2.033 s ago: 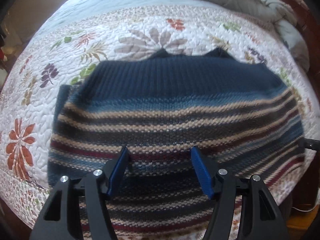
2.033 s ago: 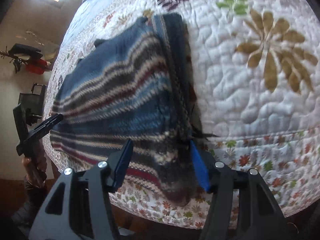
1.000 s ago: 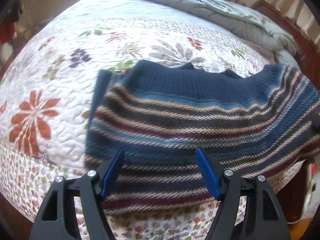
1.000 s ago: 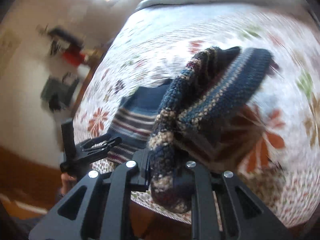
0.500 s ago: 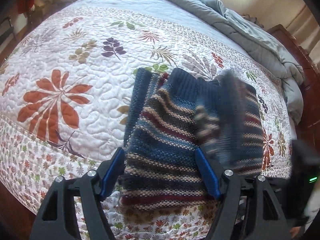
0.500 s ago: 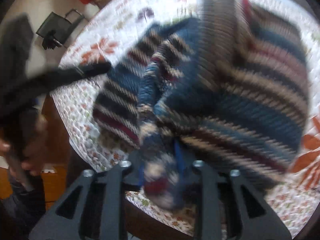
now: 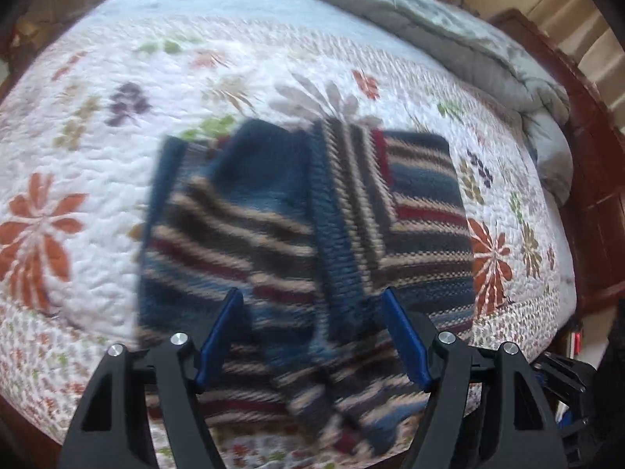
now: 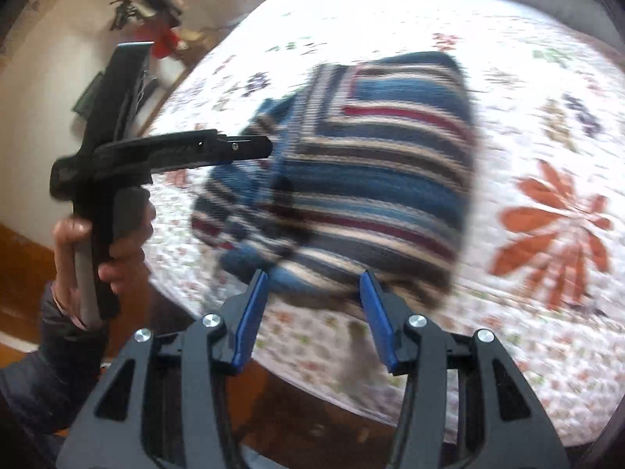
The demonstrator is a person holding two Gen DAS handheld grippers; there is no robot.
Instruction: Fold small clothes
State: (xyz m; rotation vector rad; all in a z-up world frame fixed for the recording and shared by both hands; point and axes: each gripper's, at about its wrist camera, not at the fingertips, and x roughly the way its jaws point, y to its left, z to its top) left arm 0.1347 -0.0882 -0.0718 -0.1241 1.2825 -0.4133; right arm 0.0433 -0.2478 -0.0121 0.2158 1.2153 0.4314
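A blue knit sweater [image 7: 273,226] with tan, red and dark stripes lies on the floral quilt [image 7: 78,156] near the bed's front edge. Its right part is folded over the middle, with a ribbed blue edge [image 7: 336,242] running down the centre. My left gripper [image 7: 312,336] is open and empty, hovering over the sweater's near hem. My right gripper [image 8: 314,312] is open and empty just short of the sweater [image 8: 371,164]. The right wrist view shows the left gripper [image 8: 250,146] from the side, held in a hand over the sweater's left part.
A grey duvet [image 7: 449,39] is bunched at the far side of the bed. A dark wooden bed frame [image 7: 593,211] runs along the right. Wooden floor [image 8: 23,258] lies below the bed's front edge. Dark and red objects [image 8: 152,11] stand by the wall.
My right gripper carried the sweater's right side over the middle, let it go and opened. The sweater now lies folded narrower. My left gripper stayed open above the near hem.
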